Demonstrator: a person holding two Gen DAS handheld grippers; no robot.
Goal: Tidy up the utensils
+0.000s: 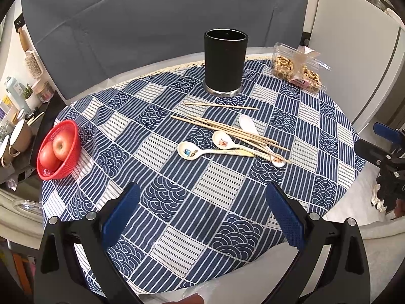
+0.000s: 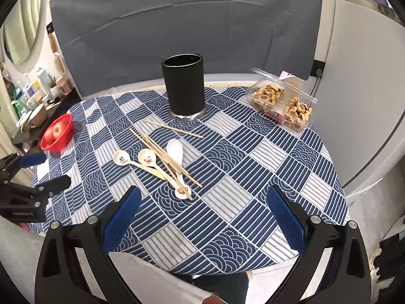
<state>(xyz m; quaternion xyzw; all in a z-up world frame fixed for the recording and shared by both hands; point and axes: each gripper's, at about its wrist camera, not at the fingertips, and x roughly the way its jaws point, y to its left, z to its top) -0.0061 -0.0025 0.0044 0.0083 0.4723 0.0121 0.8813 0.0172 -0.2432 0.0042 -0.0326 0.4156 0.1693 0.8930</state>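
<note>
At lower frame: left gripper point(image 1: 202, 217) jaws spread wide, holding nothing | right gripper point(image 2: 205, 217) likewise wide, unladen | mid-frame: chopsticks point(image 1: 227, 129) heaped across ceramic spoons point(image 1: 217, 147) | above them: black holder point(image 1: 225, 63) upright

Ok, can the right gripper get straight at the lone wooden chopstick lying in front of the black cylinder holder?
Probably yes. The right gripper is open, and only bare tablecloth and the spoon pile lie between it and that chopstick, which lies apart from the black holder.
</note>
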